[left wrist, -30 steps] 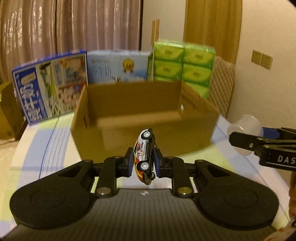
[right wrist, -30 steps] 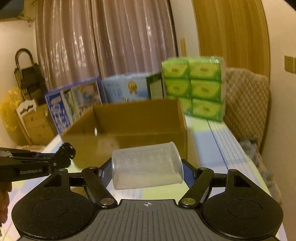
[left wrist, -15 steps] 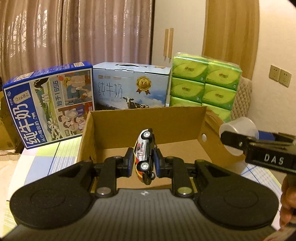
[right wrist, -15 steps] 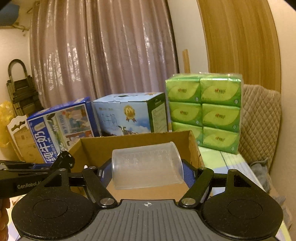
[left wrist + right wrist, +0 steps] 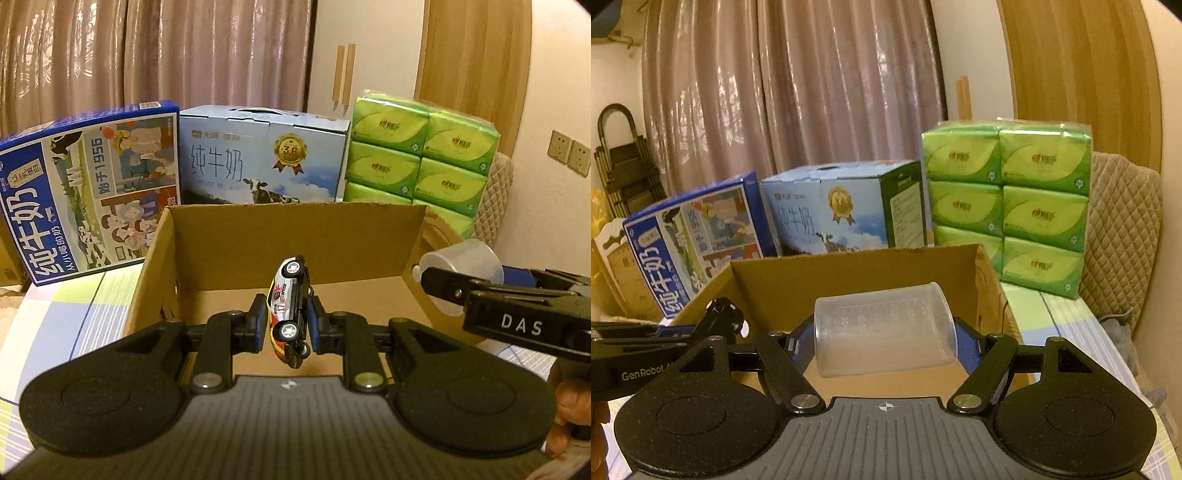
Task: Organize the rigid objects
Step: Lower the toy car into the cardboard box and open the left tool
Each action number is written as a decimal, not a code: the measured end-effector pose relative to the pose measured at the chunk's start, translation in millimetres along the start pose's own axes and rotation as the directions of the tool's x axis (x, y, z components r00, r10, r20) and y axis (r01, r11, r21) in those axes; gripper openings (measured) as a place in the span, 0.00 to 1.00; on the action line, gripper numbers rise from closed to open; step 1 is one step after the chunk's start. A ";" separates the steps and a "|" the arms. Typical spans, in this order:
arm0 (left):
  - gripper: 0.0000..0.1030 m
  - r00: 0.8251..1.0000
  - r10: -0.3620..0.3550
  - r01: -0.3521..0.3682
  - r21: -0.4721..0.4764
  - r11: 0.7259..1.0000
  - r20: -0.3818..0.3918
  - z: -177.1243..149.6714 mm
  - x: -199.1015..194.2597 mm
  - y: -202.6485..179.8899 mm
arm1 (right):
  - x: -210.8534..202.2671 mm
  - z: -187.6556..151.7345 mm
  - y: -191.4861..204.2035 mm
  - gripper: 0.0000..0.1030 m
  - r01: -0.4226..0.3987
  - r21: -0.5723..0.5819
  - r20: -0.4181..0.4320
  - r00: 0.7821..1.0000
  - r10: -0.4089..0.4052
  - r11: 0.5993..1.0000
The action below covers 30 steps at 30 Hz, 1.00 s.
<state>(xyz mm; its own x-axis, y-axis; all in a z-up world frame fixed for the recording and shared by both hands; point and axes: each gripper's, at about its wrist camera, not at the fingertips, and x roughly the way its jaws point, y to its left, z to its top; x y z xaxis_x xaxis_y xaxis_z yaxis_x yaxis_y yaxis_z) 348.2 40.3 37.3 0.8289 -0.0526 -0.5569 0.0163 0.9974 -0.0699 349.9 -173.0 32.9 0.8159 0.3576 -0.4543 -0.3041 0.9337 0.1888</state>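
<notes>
Change since earlier frame: both your grippers have advanced; the cardboard box (image 5: 295, 236) now sits right below them.
Backdrop: milk cartons (image 5: 258, 162) and tissue packs (image 5: 421, 155) stand behind the box, out of your way.
Cardboard box: open-topped, floor bare, likely your drop point.
Measuring cup (image 5: 884, 334): your right gripper (image 5: 886, 349) clamps it sideways, half-wide, over the box.
Toy car (image 5: 290, 308): your left gripper (image 5: 288, 325) pinches it nose-up, nearly shut, above the box floor.
</notes>
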 end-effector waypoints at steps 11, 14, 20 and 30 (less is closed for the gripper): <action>0.20 1.000 -0.010 0.009 -0.016 1.000 -0.020 -2.2 6.2 3.4 | 9.4 -7.9 1.2 0.69 0.000 -0.016 -0.039 0.999 -0.001 1.000; 0.36 1.000 -0.007 0.007 -0.030 1.000 -0.009 -1.0 4.5 4.1 | 9.8 -8.6 0.5 0.69 0.000 -0.011 -0.044 0.999 0.000 1.000; 0.36 1.000 0.025 -0.025 -0.006 1.000 -0.008 -1.6 4.0 2.7 | 9.2 -7.5 -1.8 0.69 0.003 -0.003 -0.042 0.999 -0.004 1.000; 0.36 0.999 0.040 -0.040 -0.011 0.999 -0.009 -3.1 4.1 6.9 | 10.1 -8.5 -5.6 0.69 0.012 0.009 -0.044 0.999 -0.011 1.000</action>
<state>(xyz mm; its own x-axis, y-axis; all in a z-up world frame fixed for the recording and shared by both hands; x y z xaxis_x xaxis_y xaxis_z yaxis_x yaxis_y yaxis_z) 349.9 46.8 32.0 0.8237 -0.0131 -0.5668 -0.0229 0.9982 -0.0563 355.7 -174.5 19.8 0.7970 0.3473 -0.4941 -0.2903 0.9377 0.1910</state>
